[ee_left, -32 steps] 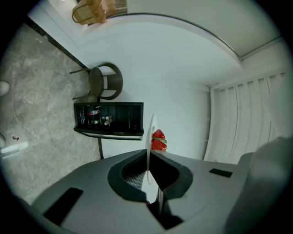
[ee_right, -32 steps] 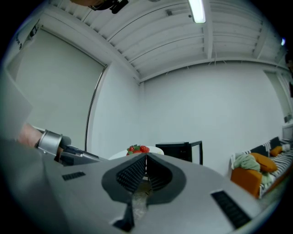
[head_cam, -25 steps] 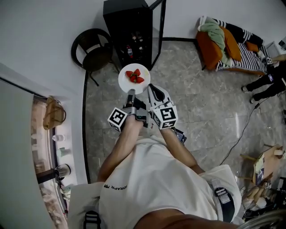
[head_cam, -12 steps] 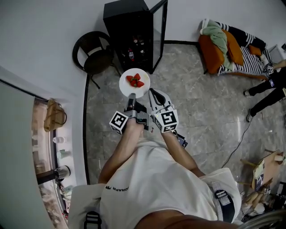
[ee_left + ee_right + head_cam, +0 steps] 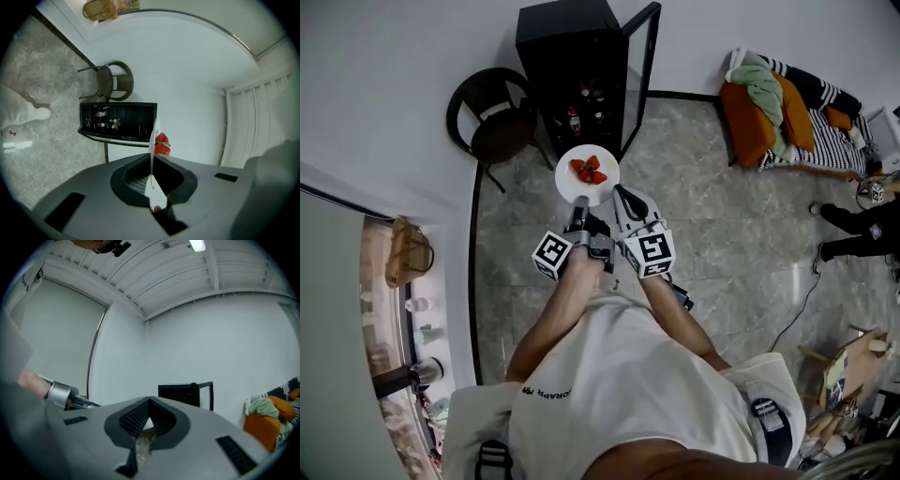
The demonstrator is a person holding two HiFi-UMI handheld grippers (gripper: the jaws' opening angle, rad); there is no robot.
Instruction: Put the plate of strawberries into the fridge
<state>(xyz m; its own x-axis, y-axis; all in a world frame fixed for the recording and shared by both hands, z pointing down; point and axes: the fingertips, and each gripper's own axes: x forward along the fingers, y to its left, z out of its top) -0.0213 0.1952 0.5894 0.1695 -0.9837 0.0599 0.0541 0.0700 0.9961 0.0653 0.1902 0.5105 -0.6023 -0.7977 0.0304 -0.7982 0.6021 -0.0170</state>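
Note:
A white plate [image 5: 581, 187] with a few strawberries [image 5: 590, 170] hangs in front of the black fridge [image 5: 567, 56], whose glass door [image 5: 643, 66] stands open to the right. My left gripper [image 5: 577, 202] is shut on the plate's near rim. In the left gripper view the plate [image 5: 152, 154] shows edge-on between the jaws of the left gripper [image 5: 152, 161], with the strawberries [image 5: 161, 144] beyond and the fridge [image 5: 117, 122] further off. Just right of the plate, my right gripper [image 5: 622, 194] is shut and holds nothing. The right gripper [image 5: 149, 401] points toward the fridge [image 5: 185, 393].
A dark round chair [image 5: 492, 117] stands left of the fridge against the wall. A couch with clothes [image 5: 773, 89] is at the back right, and a person's legs [image 5: 858, 230] at the right edge. A cable [image 5: 802, 286] crosses the floor. A counter with a basket [image 5: 408, 253] runs along the left.
I have stepped closer to the fridge, and the plate has moved with my left gripper toward its open front. Both grippers keep their states.

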